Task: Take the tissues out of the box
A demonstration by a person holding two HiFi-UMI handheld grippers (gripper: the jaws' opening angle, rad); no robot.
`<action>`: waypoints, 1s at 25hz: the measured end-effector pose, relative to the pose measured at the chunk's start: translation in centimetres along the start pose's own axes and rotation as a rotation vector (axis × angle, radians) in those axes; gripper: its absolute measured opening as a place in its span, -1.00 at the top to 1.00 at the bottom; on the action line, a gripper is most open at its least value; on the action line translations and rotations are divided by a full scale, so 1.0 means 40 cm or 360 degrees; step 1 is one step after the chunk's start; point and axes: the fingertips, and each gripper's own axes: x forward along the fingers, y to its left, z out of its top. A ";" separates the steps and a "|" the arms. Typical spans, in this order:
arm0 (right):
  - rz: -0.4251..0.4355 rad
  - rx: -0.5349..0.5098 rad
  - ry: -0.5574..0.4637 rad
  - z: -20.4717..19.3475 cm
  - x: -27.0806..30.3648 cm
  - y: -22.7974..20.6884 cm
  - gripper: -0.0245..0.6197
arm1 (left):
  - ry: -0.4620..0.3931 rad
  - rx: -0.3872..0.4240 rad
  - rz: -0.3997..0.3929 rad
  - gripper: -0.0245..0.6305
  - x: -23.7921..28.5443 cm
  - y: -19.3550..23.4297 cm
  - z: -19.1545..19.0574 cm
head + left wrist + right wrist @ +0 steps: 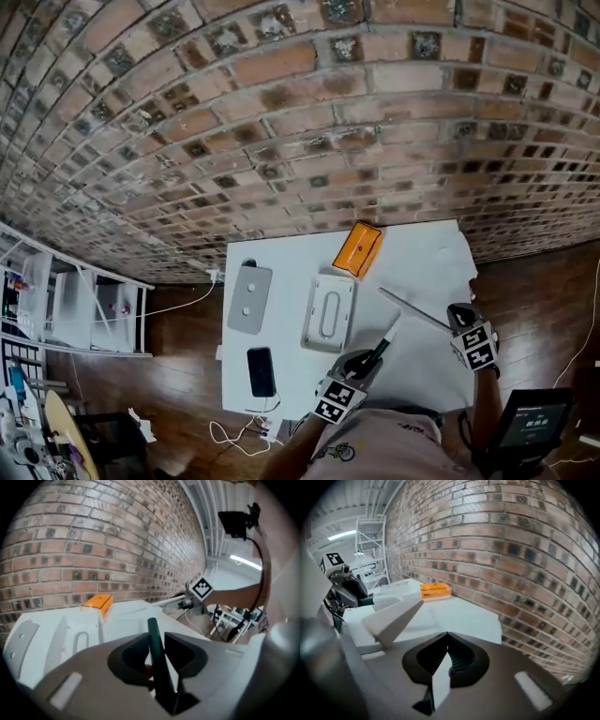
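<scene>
One flat, stiff-looking white tissue pinched in right gripper, left gripper pinching dark rod

Curved red-brown brick wall, dark wooden floor, white table, white metal rack at left

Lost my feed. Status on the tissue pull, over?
Left tongs, right tongs shut on one tissue, stretched between them. Box on table, apart. Nothing blocking.

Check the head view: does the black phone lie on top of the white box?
No, the black phone lies on the table, apart from the white box.
</scene>
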 end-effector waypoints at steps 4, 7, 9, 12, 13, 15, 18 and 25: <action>-0.0232 0.0045 0.0097 -0.048 -0.028 -0.087 0.91 | 0.0297 0.0155 0.0104 0.65 0.084 0.068 -0.115; -0.0258 0.0116 0.0019 0.003 -0.017 -0.124 0.91 | 0.0208 0.0246 0.0162 0.90 0.071 0.073 -0.092; -0.0096 0.0334 -0.0121 0.110 0.020 -0.092 0.79 | 0.0044 0.0167 0.0111 0.71 0.028 0.051 -0.049; 0.0247 0.0687 -0.0349 0.338 0.144 0.023 0.15 | -0.0203 -0.0004 0.0087 0.63 -0.093 0.050 0.021; 0.0315 0.0742 -0.0358 0.403 0.204 0.060 -0.03 | -0.0265 -0.0049 0.0125 0.64 -0.135 0.065 0.034; 0.0332 0.0831 -0.0264 0.483 0.343 0.116 -0.34 | -0.0346 -0.0142 0.0275 0.70 -0.219 0.124 0.040; 0.0069 0.0981 0.0094 0.474 0.526 0.146 -0.58 | -0.0443 -0.0279 0.0545 0.83 -0.350 0.235 0.028; -0.0179 0.1198 0.0429 0.405 0.663 0.148 -0.41 | -0.0567 -0.0617 0.0875 0.91 -0.590 0.371 0.012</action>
